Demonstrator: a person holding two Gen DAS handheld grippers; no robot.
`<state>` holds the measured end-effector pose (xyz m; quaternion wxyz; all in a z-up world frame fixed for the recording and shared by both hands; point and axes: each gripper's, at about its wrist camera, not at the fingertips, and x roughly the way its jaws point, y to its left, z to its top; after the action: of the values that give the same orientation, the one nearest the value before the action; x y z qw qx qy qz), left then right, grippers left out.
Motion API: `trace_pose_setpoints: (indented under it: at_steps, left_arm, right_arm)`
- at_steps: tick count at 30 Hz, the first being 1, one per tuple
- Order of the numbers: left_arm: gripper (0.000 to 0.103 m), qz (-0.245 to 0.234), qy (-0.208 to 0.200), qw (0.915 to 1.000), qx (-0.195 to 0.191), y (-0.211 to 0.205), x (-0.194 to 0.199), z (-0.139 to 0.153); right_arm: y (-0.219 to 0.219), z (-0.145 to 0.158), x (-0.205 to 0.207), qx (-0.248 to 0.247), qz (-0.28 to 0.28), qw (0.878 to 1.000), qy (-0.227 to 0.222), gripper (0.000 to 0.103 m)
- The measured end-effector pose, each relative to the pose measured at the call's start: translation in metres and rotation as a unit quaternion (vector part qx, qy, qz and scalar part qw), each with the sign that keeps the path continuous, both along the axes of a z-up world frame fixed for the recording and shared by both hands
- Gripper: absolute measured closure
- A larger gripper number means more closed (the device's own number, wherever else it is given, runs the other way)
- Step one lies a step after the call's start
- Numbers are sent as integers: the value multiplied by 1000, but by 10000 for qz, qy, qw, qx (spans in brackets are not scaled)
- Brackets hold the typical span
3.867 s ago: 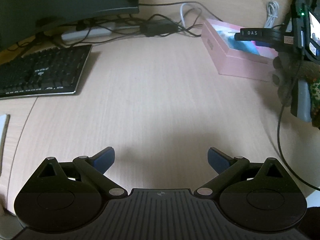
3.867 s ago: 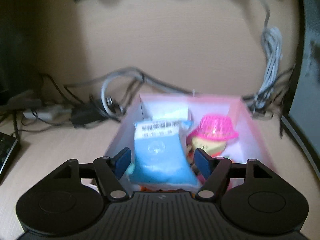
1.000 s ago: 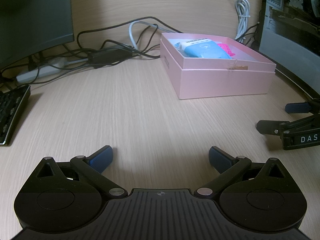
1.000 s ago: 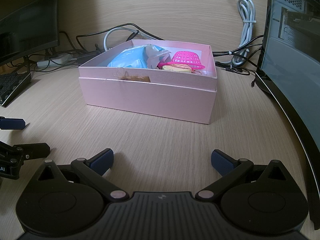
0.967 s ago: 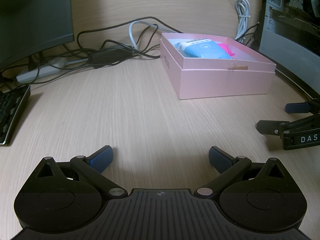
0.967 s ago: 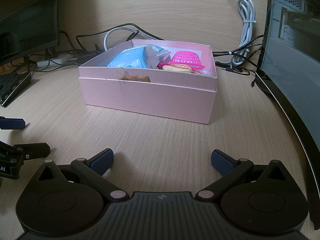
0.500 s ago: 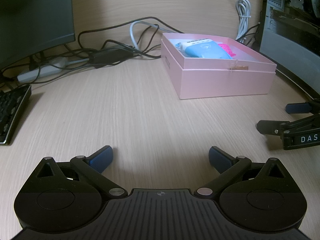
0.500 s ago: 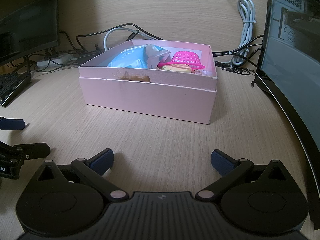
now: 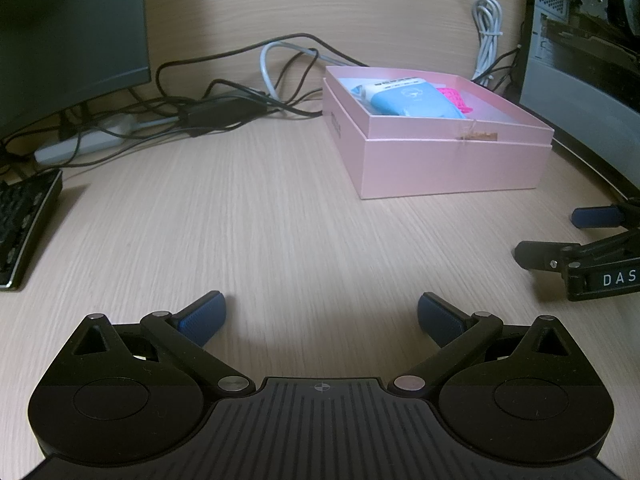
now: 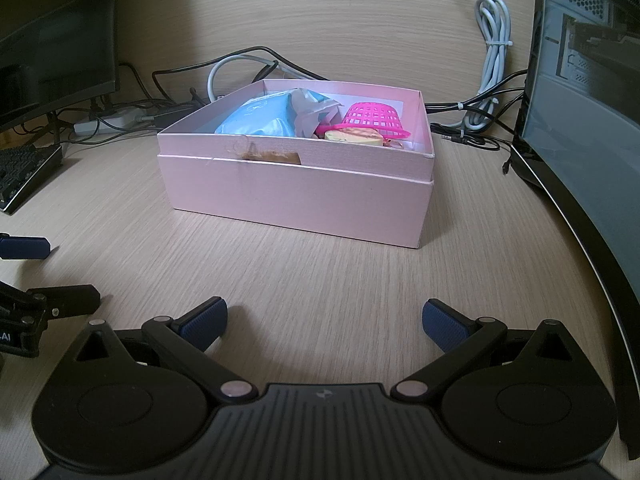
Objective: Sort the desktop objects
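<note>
I see the pink box (image 10: 296, 196) sitting on the desk (image 10: 360, 280), and I will tell where things are from that box. Inside the box lie a blue packet (image 10: 260, 118), some crinkly grey wrap (image 10: 310, 114), a pink basket (image 10: 372, 118) tipped over, and a small yellow thing (image 10: 352, 136) I cannot make out. So the things to sort look put away already, and I think the job is near its end. In front of the box, on the near side, the desk is bare wood. Behind the box is a messy pile of cables (image 9: 248, 100). To the right of the box stands a big computer case (image 10: 588, 80). Far to the left of the box I see the edge of a keyboard (image 9: 24, 220). What could go wrong? If I push forward too fast I could bump the box and slide it into the cables, or knock the basket out. I could also bang my two tools together, since they sit close side by side. My left gripper (image 9: 320, 316) has its jaws wide apart with nothing in them, low over the desk in front of the box. My right gripper (image 10: 324, 318) has wide jaws too, with nothing in them and touching nothing I can see
</note>
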<state>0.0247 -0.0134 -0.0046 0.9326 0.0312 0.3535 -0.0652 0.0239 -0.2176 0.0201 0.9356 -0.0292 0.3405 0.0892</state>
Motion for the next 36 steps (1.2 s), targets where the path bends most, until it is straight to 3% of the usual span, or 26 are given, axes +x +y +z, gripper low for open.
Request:
trace_pose_setpoints:
  at_steps: [36]
  left_arm:
    - [0, -38, -8, 10000, 9, 3, -1, 0]
  right_arm:
    - [0, 0, 0, 0, 0, 10000, 0, 0]
